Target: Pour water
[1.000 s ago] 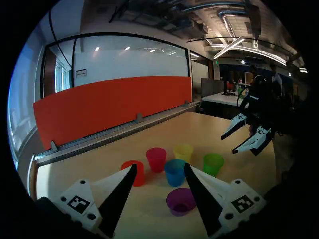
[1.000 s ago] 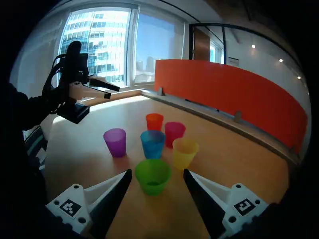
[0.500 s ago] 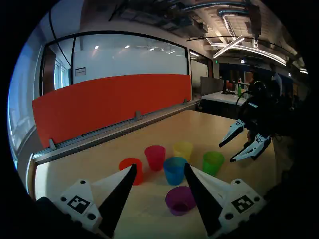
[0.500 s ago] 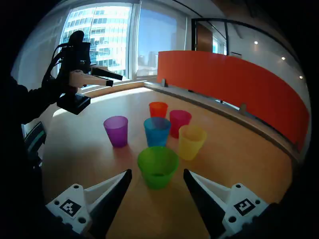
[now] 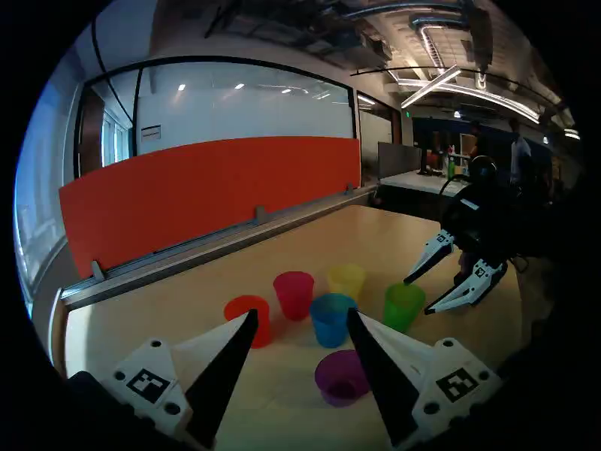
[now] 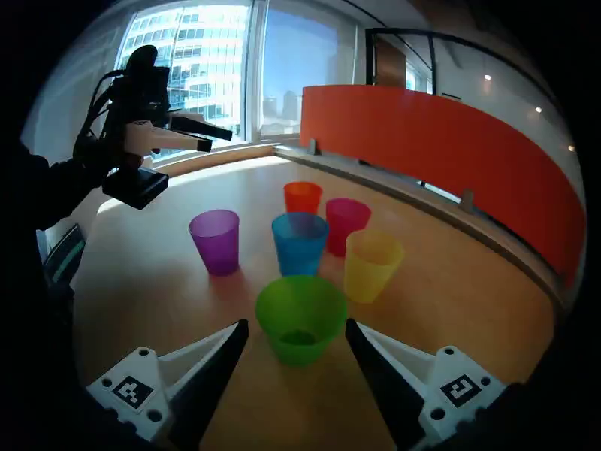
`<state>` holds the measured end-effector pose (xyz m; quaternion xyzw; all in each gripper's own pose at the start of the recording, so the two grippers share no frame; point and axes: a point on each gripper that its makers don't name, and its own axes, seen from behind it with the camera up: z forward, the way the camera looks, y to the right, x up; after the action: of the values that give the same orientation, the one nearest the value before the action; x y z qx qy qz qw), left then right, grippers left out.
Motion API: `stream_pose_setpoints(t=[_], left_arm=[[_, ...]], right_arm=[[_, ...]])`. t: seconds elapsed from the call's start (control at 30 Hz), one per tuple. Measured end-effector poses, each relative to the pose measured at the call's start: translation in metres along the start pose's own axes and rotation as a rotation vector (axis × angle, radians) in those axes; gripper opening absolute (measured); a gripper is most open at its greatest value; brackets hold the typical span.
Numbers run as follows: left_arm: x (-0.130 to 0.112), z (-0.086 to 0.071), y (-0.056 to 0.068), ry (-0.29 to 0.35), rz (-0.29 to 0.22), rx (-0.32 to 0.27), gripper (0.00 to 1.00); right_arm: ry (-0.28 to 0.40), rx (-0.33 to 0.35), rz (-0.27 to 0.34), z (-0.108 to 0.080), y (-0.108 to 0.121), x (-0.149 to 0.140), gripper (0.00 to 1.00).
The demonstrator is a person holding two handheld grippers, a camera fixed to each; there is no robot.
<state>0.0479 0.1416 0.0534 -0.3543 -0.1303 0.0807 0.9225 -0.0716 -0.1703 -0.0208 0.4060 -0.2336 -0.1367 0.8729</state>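
Now, right gripper point(image 6: 295, 323): jaws wide, empty, tips flanking green cup point(image 6: 300, 319).
Left gripper point(image 5: 300, 312): jaws wide, empty, aloft, purple cup point(image 5: 342, 376) just ahead.
Green cup: upright on wooden table point(image 6: 466, 323), just beside yellow cup point(image 6: 372, 263) and blue cup point(image 6: 299, 242).

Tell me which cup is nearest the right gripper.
The green cup, just ahead of the right gripper's open fingertips. The blue cup, purple cup and yellow cup stand behind it, the others farther back.
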Motion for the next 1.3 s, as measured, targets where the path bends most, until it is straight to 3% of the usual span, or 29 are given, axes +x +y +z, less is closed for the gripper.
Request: stream_pose_setpoints(t=[0.7,0.83,1.3], left_arm=[[-0.002,0.001,-0.003,-0.005,0.006,-0.001,0.87],[-0.002,0.000,-0.004,-0.008,0.007,0.001,0.87],[-0.005,0.001,-0.001,-0.026,0.018,-0.003,0.87]], right_arm=[[-0.025,0.006,-0.017,0.031,0.003,0.005,1.00],[-0.027,0.003,-0.014,0.032,0.005,0.005,0.95],[-0.003,0.000,-0.007,0.023,0.008,0.014,0.94]])
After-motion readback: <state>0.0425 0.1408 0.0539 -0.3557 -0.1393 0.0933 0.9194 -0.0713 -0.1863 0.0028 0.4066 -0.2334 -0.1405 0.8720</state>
